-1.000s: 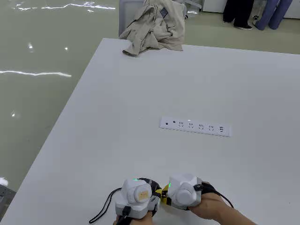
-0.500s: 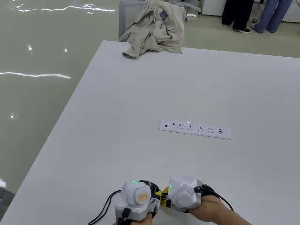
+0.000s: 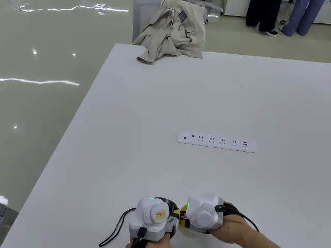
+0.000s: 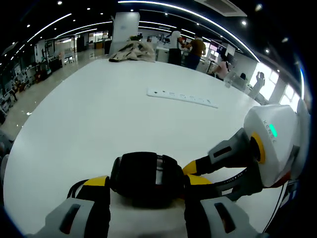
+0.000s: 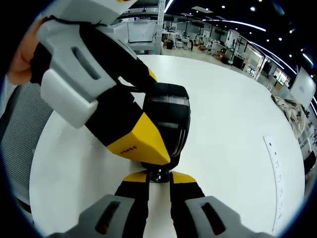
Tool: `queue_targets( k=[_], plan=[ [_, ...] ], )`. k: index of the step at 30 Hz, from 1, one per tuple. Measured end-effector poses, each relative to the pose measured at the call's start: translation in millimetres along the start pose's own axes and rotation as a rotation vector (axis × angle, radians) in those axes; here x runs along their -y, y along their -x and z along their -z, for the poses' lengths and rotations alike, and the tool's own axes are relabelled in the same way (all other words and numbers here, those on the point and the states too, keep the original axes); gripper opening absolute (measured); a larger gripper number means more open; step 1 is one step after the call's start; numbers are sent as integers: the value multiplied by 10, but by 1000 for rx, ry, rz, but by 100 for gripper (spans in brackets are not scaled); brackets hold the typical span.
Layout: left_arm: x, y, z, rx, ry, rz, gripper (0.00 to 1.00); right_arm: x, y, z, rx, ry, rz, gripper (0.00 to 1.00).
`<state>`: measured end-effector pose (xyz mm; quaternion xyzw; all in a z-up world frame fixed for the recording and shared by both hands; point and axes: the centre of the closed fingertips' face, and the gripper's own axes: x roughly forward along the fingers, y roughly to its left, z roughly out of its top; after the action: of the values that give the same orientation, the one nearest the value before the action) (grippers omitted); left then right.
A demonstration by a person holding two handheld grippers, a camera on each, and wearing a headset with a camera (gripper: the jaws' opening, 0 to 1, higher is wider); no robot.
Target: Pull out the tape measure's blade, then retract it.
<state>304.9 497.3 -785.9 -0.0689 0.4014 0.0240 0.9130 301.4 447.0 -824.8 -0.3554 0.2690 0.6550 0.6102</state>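
**Tape measure (image 4: 144, 172) gripped at the near edge of the worktop (image 3: 155, 103)**

The black case of the tape measure is clamped by the left hand-held gripper (image 4: 147, 181). Its two yellow-tipped jaws are set partly apart, one pressed against each side of the case. The case is seen just above the white worktop, close to the near edge; whether it touches the surface cannot be told.

In the right gripper view, the right hand-held gripper (image 5: 158, 177) is pointed at the lower edge of the same case. Its jaws are drawn almost together, and a small dark part, the blade end (image 5: 158, 173), is pinched between them right at the case. No length of blade is seen pulled out.

In the head view the two white gripper bodies are seen side by side and nearly touching. A hand (image 3: 234, 230) is wrapped around the right one. A black cord (image 3: 116, 230) is looped on the worktop beside the left one.

A white power strip (image 3: 216, 142) is laid flat near the middle of the worktop, well apart from the grippers. A beige jacket (image 3: 170, 28) is heaped at the far edge. On the floor beyond it, the legs of standing people (image 3: 305, 13) are seen.
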Motion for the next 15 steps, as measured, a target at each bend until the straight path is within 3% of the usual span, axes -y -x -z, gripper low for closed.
queue_targets(
  k=[1,4,15],
  plan=[
    [8,-11,24,-10,-54,3,58,0,-3,-6,2,1,1,16],
    [6,2,15,14,-9,2,58,2,1,-8,-1,6,3,16],
    [4,7,1,13,9,18,59,-3,12,-4,-2,-4,7,16]
  ],
)
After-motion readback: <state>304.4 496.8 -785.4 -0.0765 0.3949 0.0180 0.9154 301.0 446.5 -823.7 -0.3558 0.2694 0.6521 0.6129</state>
